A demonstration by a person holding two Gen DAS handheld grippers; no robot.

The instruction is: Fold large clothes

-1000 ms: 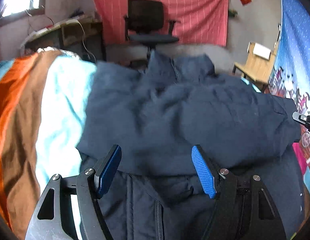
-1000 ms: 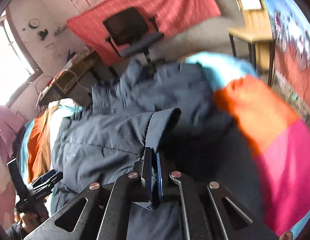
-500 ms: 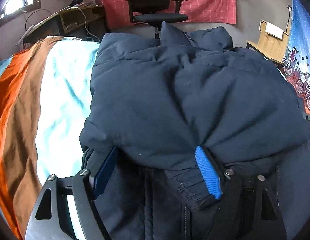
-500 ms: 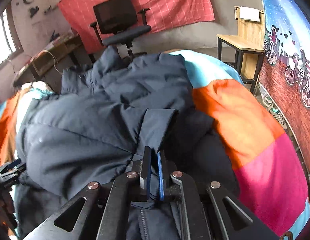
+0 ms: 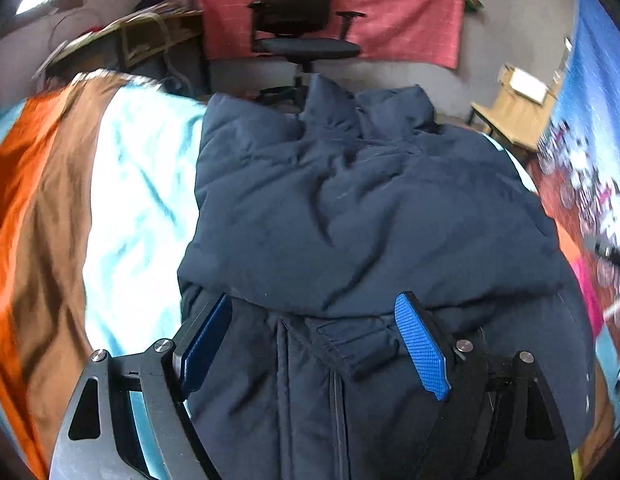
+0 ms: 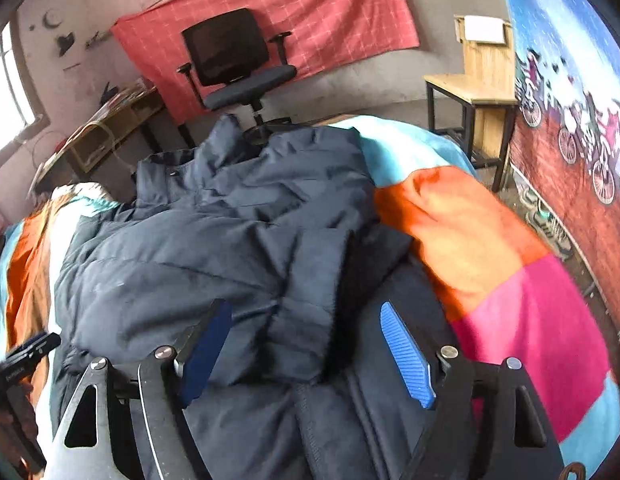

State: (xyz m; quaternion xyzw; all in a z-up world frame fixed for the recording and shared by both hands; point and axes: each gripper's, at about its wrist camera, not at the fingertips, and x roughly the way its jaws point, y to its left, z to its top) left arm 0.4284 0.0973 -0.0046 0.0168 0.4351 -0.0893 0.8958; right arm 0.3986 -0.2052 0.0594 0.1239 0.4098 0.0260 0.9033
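Observation:
A large dark navy padded jacket (image 5: 350, 220) lies on a bed, collar at the far end, both sleeves folded across its front. My left gripper (image 5: 314, 344) is open and empty, just above the jacket's near part by the front zip. The jacket also shows in the right wrist view (image 6: 213, 260). My right gripper (image 6: 305, 352) is open and empty, over the folded sleeve's cuff (image 6: 310, 320), which lies loose on the jacket. The left gripper shows at the left edge of the right wrist view (image 6: 25, 356).
The bed has a striped blanket (image 5: 121, 216) in orange, brown, pale blue and pink (image 6: 530, 320). A black office chair (image 5: 301, 28) stands beyond the bed before a red wall cloth. A wooden stool (image 6: 474, 92) stands at the right, a cluttered desk (image 5: 129, 44) at the left.
My right gripper was shut on the sleeve cuff; it has opened and let the cuff drop onto the jacket. My left gripper stays open and has shifted slightly over the jacket.

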